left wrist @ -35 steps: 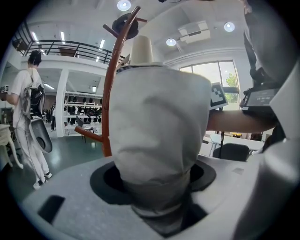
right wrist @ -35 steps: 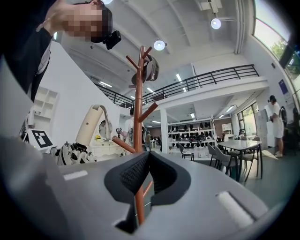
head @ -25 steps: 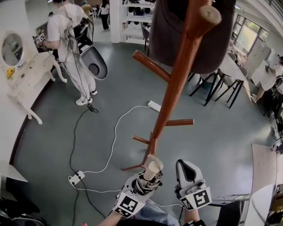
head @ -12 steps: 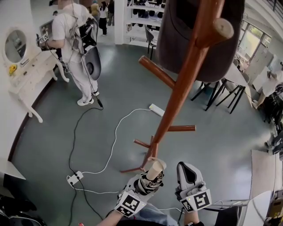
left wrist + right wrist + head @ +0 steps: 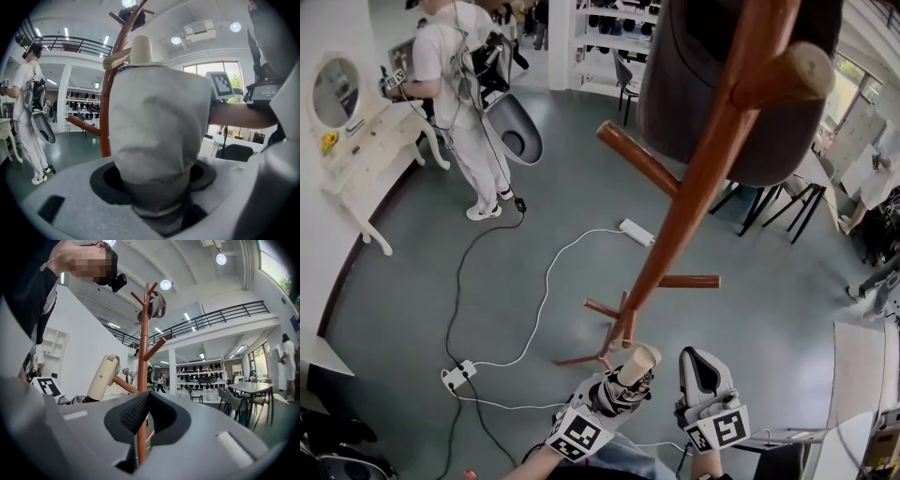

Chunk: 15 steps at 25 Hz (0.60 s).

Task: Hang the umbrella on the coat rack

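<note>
The wooden coat rack (image 5: pixel 675 225) rises from the floor right in front of me, with bare pegs (image 5: pixel 639 157) on its left side and a dark cap (image 5: pixel 722 84) on an upper peg. A folded grey-white umbrella (image 5: pixel 619 392) with a beige handle (image 5: pixel 637 362) stands upright, and my left gripper (image 5: pixel 609 398) is shut on it, low beside the rack's base. In the left gripper view the umbrella's fabric (image 5: pixel 154 136) fills the jaws and the rack pole (image 5: pixel 110 108) stands just behind it. My right gripper (image 5: pixel 701 373) is shut and holds nothing, its pads (image 5: pixel 140 411) pressed together, with the pole (image 5: pixel 144 343) beyond.
A person in white (image 5: pixel 473 103) stands at the back left by a white dresser with a mirror (image 5: pixel 356 141). Cables and power strips (image 5: pixel 457 377) lie on the grey floor. Chairs and tables (image 5: pixel 769 183) stand at the right, and shelves (image 5: pixel 609 37) at the back.
Both grippers have stayed low by the rack's base, the umbrella still held. My head view has shifted a little, and the person at the back has turned.
</note>
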Each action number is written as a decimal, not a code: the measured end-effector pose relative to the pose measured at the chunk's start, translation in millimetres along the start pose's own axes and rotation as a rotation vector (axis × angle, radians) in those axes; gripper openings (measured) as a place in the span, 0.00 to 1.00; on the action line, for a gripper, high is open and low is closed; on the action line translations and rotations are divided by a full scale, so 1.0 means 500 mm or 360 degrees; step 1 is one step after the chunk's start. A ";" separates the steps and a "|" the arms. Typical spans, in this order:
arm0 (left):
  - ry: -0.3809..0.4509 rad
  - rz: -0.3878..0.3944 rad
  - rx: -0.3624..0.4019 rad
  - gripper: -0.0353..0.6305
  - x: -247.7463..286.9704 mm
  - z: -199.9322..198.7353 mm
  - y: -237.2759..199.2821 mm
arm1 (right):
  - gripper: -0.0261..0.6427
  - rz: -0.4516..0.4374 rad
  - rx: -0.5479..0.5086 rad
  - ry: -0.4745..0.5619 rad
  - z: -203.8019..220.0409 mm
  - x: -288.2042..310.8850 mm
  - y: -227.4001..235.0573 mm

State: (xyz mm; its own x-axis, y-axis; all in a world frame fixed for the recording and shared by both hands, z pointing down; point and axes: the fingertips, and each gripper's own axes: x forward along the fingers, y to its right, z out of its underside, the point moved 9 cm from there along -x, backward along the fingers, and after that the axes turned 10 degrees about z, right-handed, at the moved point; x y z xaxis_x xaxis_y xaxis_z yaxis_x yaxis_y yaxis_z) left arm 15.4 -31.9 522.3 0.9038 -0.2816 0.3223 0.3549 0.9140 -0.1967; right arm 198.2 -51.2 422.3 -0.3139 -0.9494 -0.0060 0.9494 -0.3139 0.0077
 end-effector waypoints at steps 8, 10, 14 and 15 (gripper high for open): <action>-0.0010 0.0059 -0.0006 0.50 0.026 0.006 0.011 | 0.04 0.0009 0.0011 -0.0016 0.009 -0.002 0.010; 0.0005 0.0067 0.0001 0.50 0.032 0.004 0.007 | 0.04 0.0007 0.0007 -0.0023 0.012 -0.002 0.011; 0.0006 0.0087 -0.0015 0.50 0.036 0.008 0.013 | 0.04 0.0019 0.0003 -0.0034 0.012 -0.010 0.014; 0.0000 0.0093 -0.0020 0.50 0.036 0.011 0.016 | 0.04 0.0023 0.0004 -0.0034 0.012 -0.012 0.015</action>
State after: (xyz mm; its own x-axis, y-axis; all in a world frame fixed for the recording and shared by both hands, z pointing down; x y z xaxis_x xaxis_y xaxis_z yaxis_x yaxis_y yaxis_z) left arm 33.2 -28.1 531.8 0.9230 -0.2280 0.3101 0.3047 0.9251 -0.2268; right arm 207.1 -47.7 428.4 -0.3004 -0.9537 0.0158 0.9538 -0.3003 0.0099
